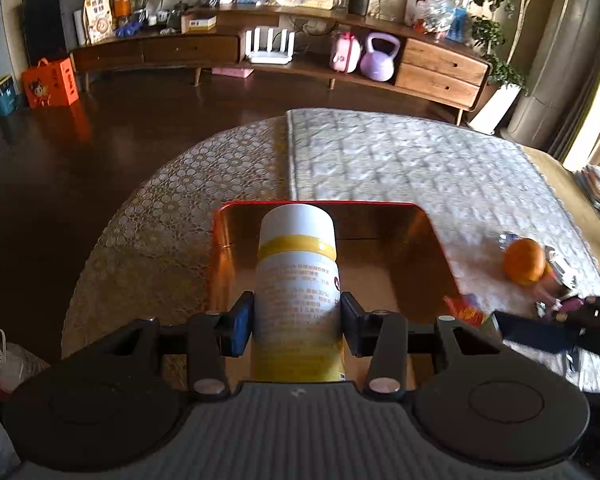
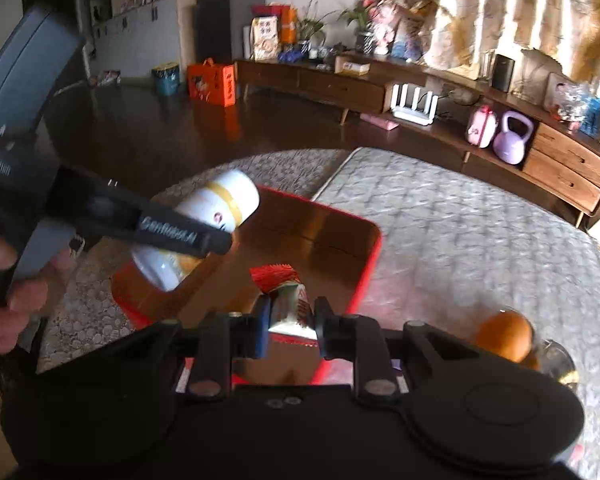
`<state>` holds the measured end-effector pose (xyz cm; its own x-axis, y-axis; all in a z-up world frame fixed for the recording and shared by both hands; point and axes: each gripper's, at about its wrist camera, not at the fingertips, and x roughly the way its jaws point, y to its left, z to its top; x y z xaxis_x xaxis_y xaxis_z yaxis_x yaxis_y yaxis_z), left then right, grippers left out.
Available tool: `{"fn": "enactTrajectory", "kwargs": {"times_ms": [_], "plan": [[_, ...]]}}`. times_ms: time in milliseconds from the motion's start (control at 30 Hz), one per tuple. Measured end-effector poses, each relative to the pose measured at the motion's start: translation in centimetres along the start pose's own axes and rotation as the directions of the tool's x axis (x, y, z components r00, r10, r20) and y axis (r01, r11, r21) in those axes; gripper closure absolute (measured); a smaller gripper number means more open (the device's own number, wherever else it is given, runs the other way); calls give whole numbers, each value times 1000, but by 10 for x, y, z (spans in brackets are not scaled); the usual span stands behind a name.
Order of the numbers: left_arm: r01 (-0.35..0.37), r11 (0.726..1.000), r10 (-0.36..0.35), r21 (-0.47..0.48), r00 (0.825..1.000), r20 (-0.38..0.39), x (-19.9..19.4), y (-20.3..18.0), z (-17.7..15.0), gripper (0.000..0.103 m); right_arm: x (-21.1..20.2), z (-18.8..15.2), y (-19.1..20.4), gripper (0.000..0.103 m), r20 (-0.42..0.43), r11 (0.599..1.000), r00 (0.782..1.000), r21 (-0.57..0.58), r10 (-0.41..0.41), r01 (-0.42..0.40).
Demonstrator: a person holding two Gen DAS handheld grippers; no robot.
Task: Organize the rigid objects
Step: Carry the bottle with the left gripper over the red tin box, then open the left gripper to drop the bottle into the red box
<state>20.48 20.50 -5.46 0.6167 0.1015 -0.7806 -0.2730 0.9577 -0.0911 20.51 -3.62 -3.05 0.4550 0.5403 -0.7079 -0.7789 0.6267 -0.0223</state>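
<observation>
My left gripper (image 1: 298,322) is shut on a white bottle with yellow bands (image 1: 298,276), held tilted forward above a red box with a shiny gold inside (image 1: 380,276). The right wrist view shows the same bottle (image 2: 216,216) over the box's left part (image 2: 312,236), with the left gripper's finger across it and a hand at the left edge. My right gripper (image 2: 290,320) is shut on a small red and white carton (image 2: 286,298), held over the box's near side. An orange (image 2: 506,336) lies on the table to the right of the box.
The box stands on a round table with a lace cover (image 1: 160,220) and a quilted white mat (image 1: 400,168). Small wrapped items (image 1: 556,280) lie by the orange (image 1: 524,260). A long wooden cabinet (image 1: 440,68) runs along the far wall across a dark floor.
</observation>
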Motion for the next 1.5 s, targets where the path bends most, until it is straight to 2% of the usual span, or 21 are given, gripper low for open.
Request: {"fn": "enactTrajectory", "kwargs": {"times_ms": [367, 667, 867, 1000, 1233, 1500], "plan": [[-23, 999, 25, 39, 998, -65, 51, 7, 4, 58, 52, 6, 19, 81, -96, 998, 995, -59, 8, -14], [1, 996, 5, 94, 998, -66, 65, -5, 4, 58, 68, 3, 25, 81, -155, 998, 988, -67, -20, 9], [-10, 990, 20, 140, 997, -73, 69, -12, 2, 58, 64, 3, 23, 75, -143, 999, 990, -50, -14, 7], [-7, 992, 17, 127, 997, -72, 68, -10, 3, 58, 59, 4, 16, 73, -133, 1000, 991, -10, 10, -12], [-14, 990, 21, 138, 999, -50, 55, -12, 3, 57, 40, 5, 12, 60, -90, 999, 995, 4, 34, -34], [-23, 988, 27, 150, 999, -19, 32, -17, 4, 51, 14, 8, 1, 50, -37, 998, 998, 48, 52, -50]]}}
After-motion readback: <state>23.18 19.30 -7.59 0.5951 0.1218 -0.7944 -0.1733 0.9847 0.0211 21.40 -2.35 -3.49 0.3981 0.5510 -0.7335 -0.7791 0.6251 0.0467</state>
